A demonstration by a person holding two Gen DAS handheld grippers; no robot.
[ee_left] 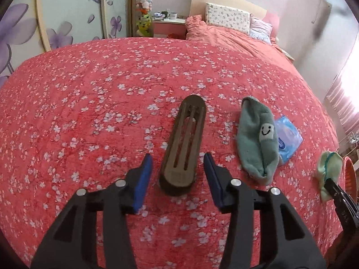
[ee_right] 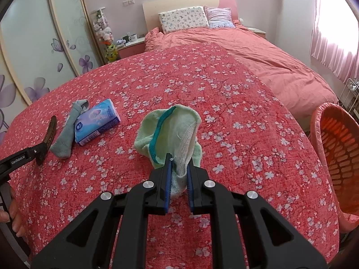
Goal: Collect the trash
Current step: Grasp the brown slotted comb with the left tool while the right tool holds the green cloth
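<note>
My left gripper (ee_left: 178, 159) is open, its blue pads on either side of the near end of a brown slotted comb (ee_left: 185, 143) lying on the red floral bedspread (ee_left: 89, 112). A teal smiley sock (ee_left: 258, 139) and a blue tissue pack (ee_left: 288, 140) lie to its right. My right gripper (ee_right: 178, 163) is shut on a pale green sock (ee_right: 172, 134) and holds it above the bedspread; it also shows at the right edge of the left wrist view (ee_left: 328, 172). In the right wrist view the comb (ee_right: 49, 134), teal sock (ee_right: 67, 132) and tissue pack (ee_right: 96, 123) lie at left.
An orange mesh basket (ee_right: 336, 157) stands off the bed's right edge. A pink duvet (ee_right: 258, 56) and pillows (ee_right: 182, 19) lie at the far end. Wardrobe doors with purple flowers (ee_right: 44, 56) run along the left. My left gripper's arm (ee_right: 20, 159) enters at left.
</note>
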